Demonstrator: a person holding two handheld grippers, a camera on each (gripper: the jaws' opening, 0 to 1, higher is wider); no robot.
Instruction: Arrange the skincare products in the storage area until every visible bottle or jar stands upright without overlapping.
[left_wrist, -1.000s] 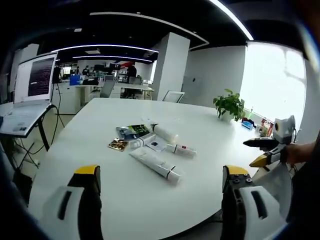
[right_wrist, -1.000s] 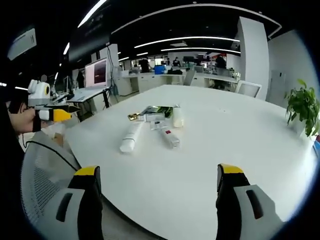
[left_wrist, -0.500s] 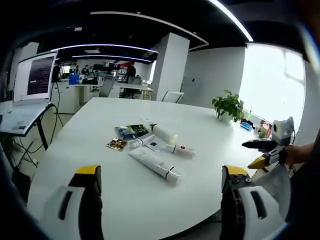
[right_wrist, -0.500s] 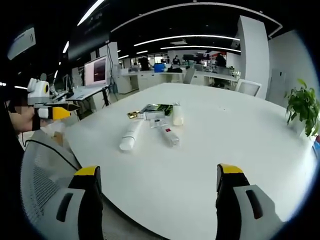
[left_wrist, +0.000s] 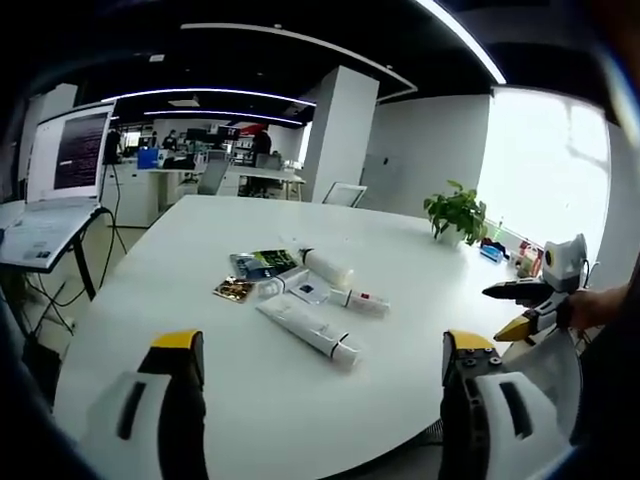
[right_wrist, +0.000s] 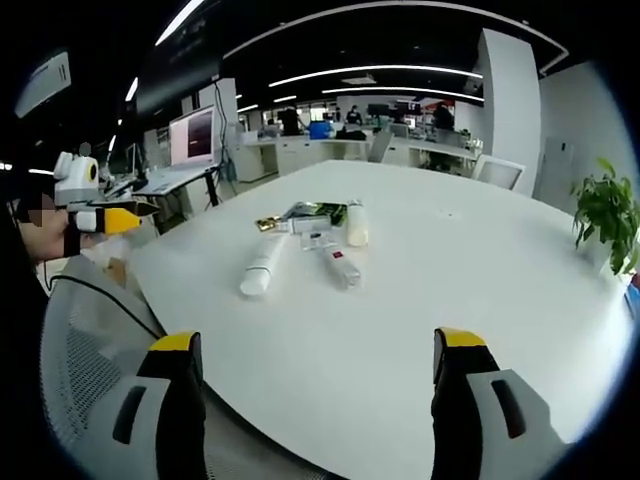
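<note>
White tubes (left_wrist: 310, 328) lie flat, labels unreadable.

We are seeing a potted plant (left_wrist: 460, 212) sitting at the round white table's (left_wrist: 200, 300) far edge, and an open laptop (left_wrist: 55, 190) glowing at upper left.

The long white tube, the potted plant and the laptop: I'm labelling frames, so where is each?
long white tube (left_wrist: 308, 328), left gripper view, mid-body of the lying tube.
potted plant (left_wrist: 460, 210), left gripper view, its leaves.
laptop (left_wrist: 68, 152), left gripper view, centre of its screen.
</note>
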